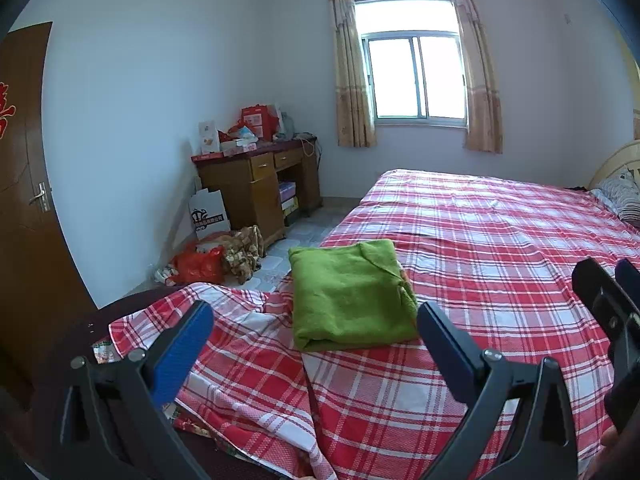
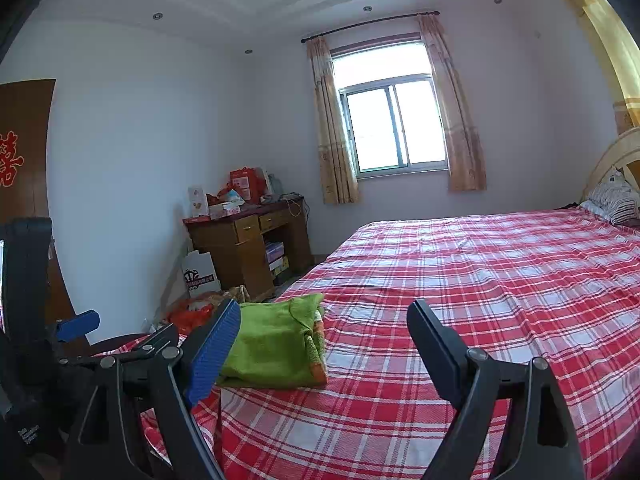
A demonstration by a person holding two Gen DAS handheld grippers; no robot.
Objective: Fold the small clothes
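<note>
Both grippers spread wide and empty, left gripper just short of folded green garment, right gripper off to its right, garment flat near foot corner of plaid bed.

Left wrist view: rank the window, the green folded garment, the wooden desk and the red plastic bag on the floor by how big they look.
1. green folded garment (nearest the camera, so enlarged)
2. window and wooden desk: too alike to rank
3. red plastic bag

Soft daylight from an overexposed window; sharp focus, fisheye-bent edges, dark corners.
</note>
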